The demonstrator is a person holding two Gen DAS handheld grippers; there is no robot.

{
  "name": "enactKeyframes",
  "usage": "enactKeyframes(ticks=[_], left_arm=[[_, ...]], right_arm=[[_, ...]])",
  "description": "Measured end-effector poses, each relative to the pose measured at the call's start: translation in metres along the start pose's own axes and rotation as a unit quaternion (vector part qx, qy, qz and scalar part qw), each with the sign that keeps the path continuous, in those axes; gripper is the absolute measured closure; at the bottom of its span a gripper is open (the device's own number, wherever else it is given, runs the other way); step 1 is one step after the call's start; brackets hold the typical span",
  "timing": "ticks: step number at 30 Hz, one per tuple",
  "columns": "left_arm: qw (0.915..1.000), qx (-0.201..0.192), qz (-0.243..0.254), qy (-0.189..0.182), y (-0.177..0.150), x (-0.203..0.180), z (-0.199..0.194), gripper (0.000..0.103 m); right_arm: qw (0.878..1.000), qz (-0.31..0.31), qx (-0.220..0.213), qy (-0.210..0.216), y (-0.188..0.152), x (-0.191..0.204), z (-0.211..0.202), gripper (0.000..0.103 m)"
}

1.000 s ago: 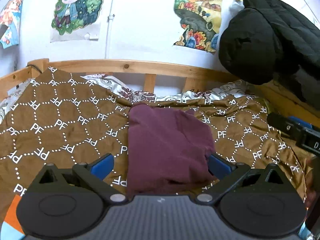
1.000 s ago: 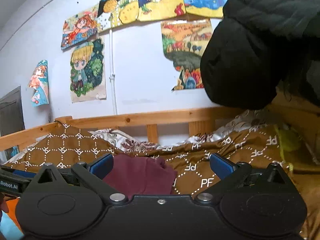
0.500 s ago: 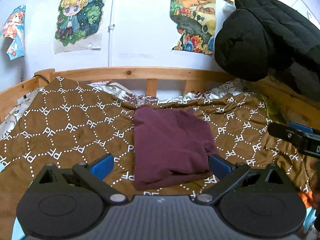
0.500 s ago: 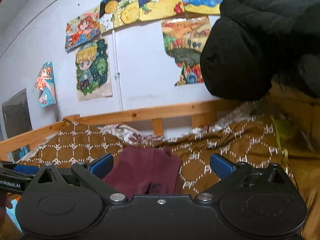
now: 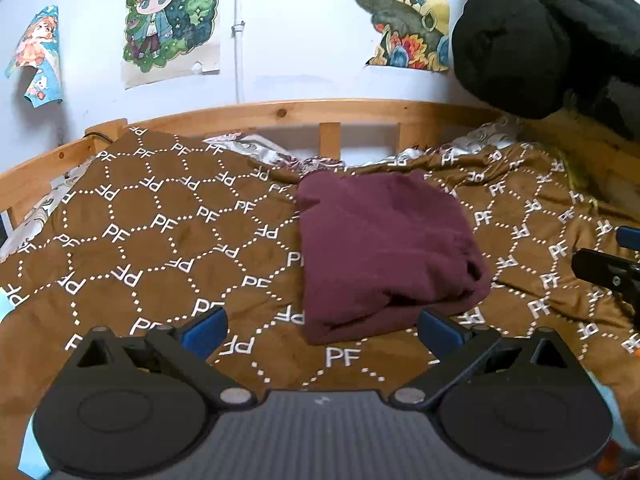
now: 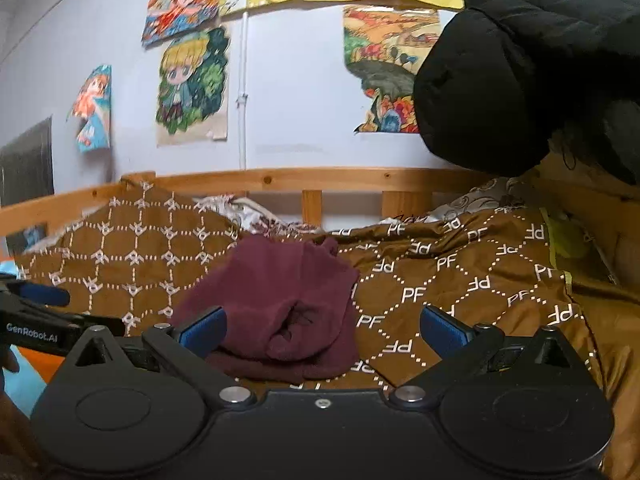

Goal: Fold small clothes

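On my left wrist view, the left gripper (image 5: 322,326) is spread wide and grasps nothing; its blue fingertips (image 5: 204,328) hover just above the brown blanket (image 5: 152,240) near the front edge of the bed. The folded maroon garment (image 5: 380,248) lies flat on the blanket near the middle of the bed, its front fold just beyond the fingertips and not touching them. The wooden bed rail (image 5: 280,110) runs along the far edge, with posters (image 5: 172,16) on the wall above it. A black jacket (image 5: 532,40) hangs over the bed's far right corner. On my right wrist view, the right gripper (image 6: 322,326) is likewise released and empty, with the garment (image 6: 280,300) ahead of its left fingertip (image 6: 204,326).
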State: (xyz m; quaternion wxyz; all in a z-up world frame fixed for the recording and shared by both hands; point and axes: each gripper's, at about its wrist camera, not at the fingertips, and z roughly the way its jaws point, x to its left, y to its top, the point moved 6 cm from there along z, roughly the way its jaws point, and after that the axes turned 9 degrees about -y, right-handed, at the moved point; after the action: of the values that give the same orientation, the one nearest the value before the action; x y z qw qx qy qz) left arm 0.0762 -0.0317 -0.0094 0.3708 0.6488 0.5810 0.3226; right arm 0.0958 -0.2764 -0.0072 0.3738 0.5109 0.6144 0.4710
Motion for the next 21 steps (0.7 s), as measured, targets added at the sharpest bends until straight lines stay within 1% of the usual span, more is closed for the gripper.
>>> enactKeyframes(ticks=[4,8,21], left_arm=[[1.0000,0.000,-0.001,0.009,-0.004,0.003,0.004,0.001],[0.9999,-0.001,-0.012,0.008,-0.005,0.006,0.005,0.001],[1.0000,-0.003,-0.008,0.003,-0.004,0.007,0.003,0.001]], right_arm=[[1.000,-0.007,0.015,0.005,-0.012,0.005,0.004,0.001],[1.000,-0.008,0.027,0.006,-0.018,0.007,0.006,0.001],[1.000,-0.008,0.027,0.004,-0.017,0.006,0.005,0.001]])
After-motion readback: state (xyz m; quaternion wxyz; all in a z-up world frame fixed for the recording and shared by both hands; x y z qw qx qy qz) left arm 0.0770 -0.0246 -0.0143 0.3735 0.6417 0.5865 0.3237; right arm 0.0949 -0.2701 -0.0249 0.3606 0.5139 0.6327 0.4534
